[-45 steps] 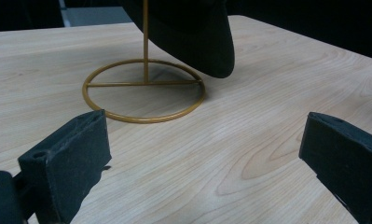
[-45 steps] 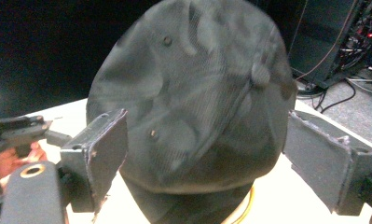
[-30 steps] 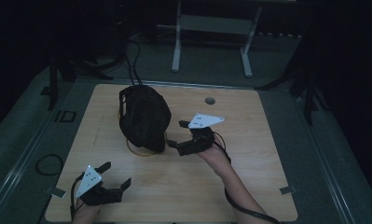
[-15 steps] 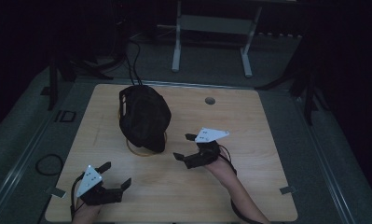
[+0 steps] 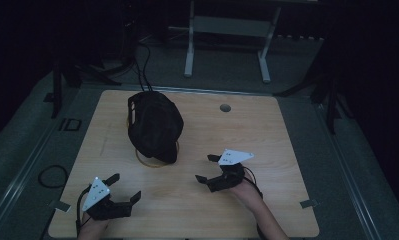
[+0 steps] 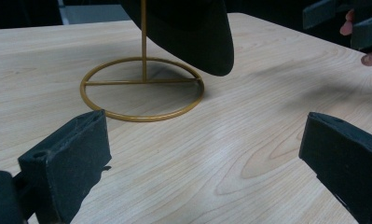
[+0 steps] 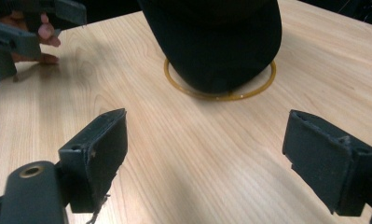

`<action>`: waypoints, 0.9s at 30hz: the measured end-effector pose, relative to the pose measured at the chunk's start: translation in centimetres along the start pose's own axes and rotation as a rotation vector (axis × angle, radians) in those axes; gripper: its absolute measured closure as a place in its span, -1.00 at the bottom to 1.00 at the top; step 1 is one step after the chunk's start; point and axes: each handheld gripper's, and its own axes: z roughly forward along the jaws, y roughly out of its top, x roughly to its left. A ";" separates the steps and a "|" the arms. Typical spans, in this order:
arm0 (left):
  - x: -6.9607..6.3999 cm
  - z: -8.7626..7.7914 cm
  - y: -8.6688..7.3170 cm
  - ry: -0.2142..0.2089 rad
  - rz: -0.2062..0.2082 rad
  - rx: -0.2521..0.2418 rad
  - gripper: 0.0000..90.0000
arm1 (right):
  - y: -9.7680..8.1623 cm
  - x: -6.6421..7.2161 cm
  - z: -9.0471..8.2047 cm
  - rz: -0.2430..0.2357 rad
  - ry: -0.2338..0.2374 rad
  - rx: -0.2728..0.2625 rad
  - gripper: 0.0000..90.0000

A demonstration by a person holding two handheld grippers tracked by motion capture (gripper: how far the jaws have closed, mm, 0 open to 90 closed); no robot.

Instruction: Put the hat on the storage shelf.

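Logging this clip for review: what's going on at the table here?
A person holds a two-jaw gripper in each hand at a wooden table. A black cap sits on a gold wire stand. The right gripper and the left gripper are both open, empty, and apart from the cap, nearer the person's edge. Nothing is being gripped at this moment.

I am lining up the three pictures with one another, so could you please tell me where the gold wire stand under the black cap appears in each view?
High view: the gold wire stand peeks out under the black cap, left of the table's centre.
Left gripper view: its ring base lies upper left of centre, the post rising into the cap.
Right gripper view: the ring curves under the cap, top centre.
Shared landmark: the cap's brim.
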 end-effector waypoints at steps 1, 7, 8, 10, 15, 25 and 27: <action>0.0 0.0 0.0 0.001 0.000 0.000 -0.95 | -0.2 0.0 -0.1 -0.003 0.002 -0.001 -0.69; 0.1 0.0 0.0 0.002 -0.001 0.001 -0.95 | -1.6 0.1 -0.6 -0.010 -0.001 0.007 -0.69; 0.1 0.0 0.0 0.001 -0.003 0.000 -0.95 | -1.9 0.1 -0.8 -0.011 -0.006 0.012 -0.69; 0.1 0.0 0.0 0.001 -0.004 0.000 -0.95 | -2.6 0.0 -1.4 -0.004 -0.010 0.009 -0.69; 0.1 0.0 0.0 0.002 0.000 0.005 -0.95 | -3.8 0.0 -2.6 -0.002 -0.022 0.019 -0.68; 0.0 0.0 0.0 0.002 0.000 0.006 -0.95 | -5.9 -0.8 -4.6 0.021 -0.065 0.046 -0.68; 0.0 0.0 0.0 0.002 -0.002 0.005 -0.95 | -6.3 -1.0 -5.1 0.029 -0.080 0.048 -0.68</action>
